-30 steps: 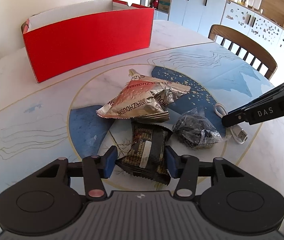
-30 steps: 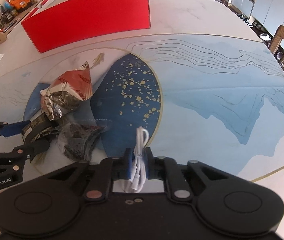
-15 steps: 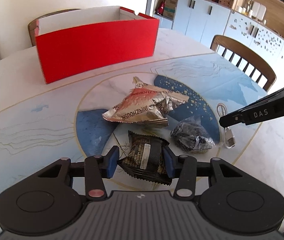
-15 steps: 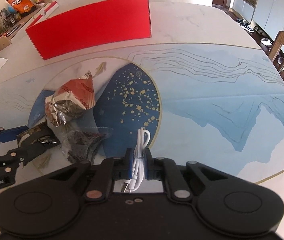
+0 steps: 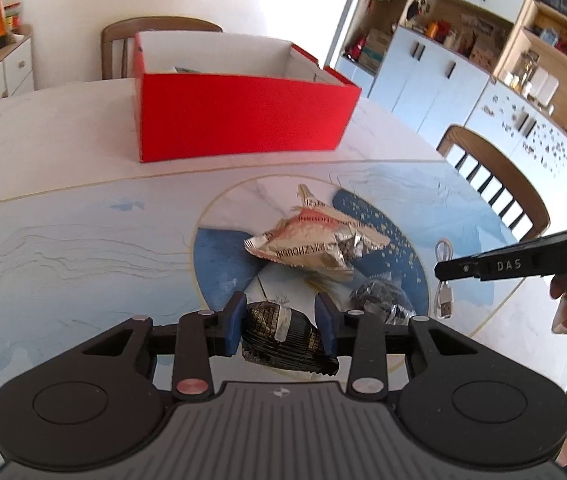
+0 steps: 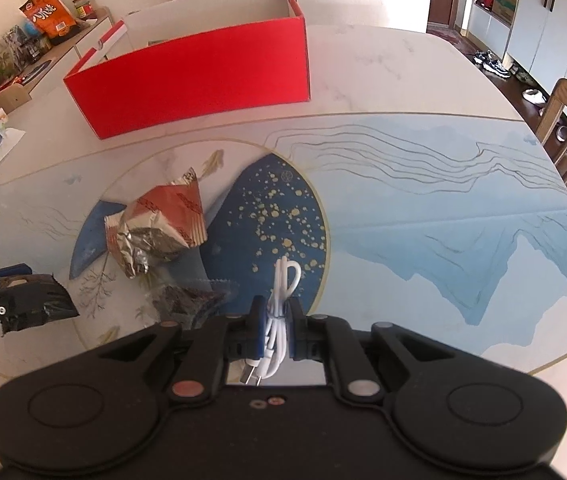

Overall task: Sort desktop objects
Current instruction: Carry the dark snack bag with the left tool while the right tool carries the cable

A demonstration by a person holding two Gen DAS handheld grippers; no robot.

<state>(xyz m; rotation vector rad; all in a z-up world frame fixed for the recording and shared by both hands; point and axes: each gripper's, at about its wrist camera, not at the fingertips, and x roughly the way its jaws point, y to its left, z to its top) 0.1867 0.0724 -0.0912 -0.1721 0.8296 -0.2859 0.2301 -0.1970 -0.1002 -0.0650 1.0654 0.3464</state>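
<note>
My left gripper (image 5: 281, 320) has its jaws closing on a dark snack packet (image 5: 283, 336); the blue pads press its sides and it hangs just above the table. The right wrist view shows that packet (image 6: 39, 300) at the far left, held off the surface. My right gripper (image 6: 277, 312) is shut on a coiled white USB cable (image 6: 283, 280), whose plug hangs below the pads. On the table lie a crumpled red-and-silver foil bag (image 5: 307, 244) and a clear bag of dark bits (image 5: 379, 296). An open red box (image 5: 243, 120) stands behind them.
The round table (image 6: 403, 220) has a blue painted top. Wooden chairs (image 5: 495, 184) stand at its right and far sides. A sideboard with an orange snack bag (image 6: 47, 14) is at the back left, white cupboards (image 5: 435, 76) at the back right.
The left gripper's jaws closed on the dark packet and lifted it off the table, rolling a little. The right gripper kept the cable and stayed where it was.
</note>
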